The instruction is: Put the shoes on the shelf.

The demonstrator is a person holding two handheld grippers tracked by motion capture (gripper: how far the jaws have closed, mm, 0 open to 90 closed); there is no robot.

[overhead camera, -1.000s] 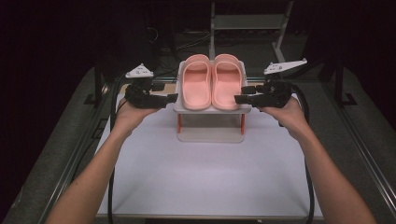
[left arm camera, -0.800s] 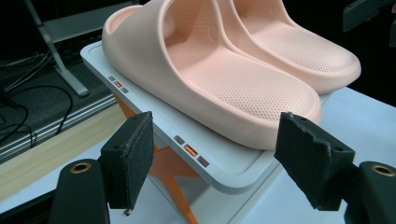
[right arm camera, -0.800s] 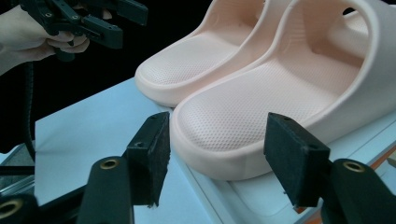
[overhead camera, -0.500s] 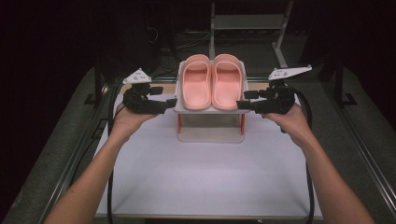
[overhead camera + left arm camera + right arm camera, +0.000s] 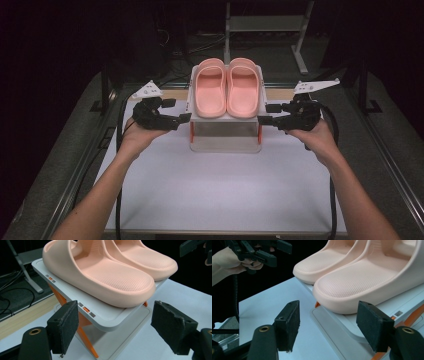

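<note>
A pair of pale pink foam slides (image 5: pixel 227 89) is sitting on a white orange-legged stand (image 5: pixel 225 131) near the table's (image 5: pixel 220 195) far edge. The left claw (image 5: pixel 176 111) and right claw (image 5: pixel 267 114) have just been opening, flanking the stand, gripping nothing.

Our forearms stretched forward, our left gripper (image 5: pixel 182 110) and right gripper (image 5: pixel 267 114) level, pointing inward at each other, jaws just opening, nothing gripped.
</note>
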